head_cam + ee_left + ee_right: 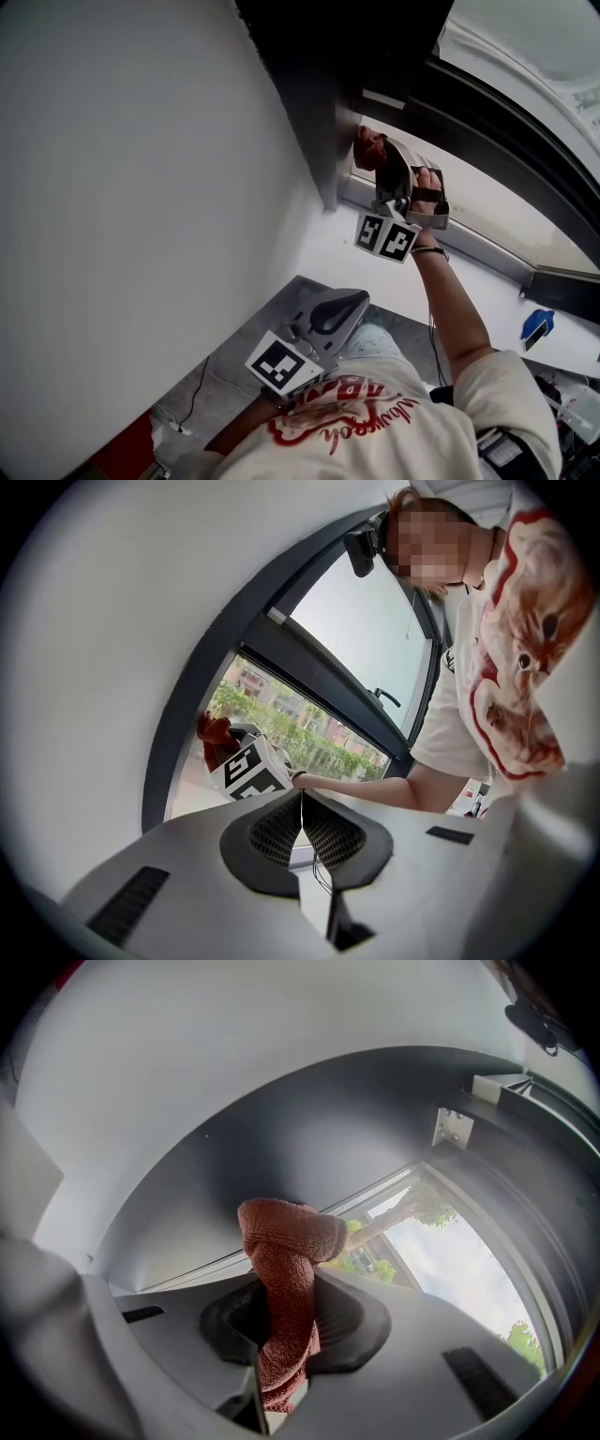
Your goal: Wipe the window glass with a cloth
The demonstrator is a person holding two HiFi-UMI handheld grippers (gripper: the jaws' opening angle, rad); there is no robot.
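In the head view, the right gripper (384, 172) holds a rust-red terry cloth (367, 147) at the lower left corner of the window glass (506, 217), with the pane stretching away to its right. The left gripper (328, 319) is low by the torso, well apart. The left gripper view shows its jaws pressed together on nothing. In the right gripper view, the jaws clench the cloth, which runs lengthwise out past them, folded end toward the glass.

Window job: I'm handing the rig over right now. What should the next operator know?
Right claw: shut on the red cloth, raised at a corner of the window glass, beside the dark frame.
Left claw: shut, empty, held low, away from the window.
Done: cloth gripped and up at the pane; how much is wiped cannot be judged.
Left: wipe across the glass.
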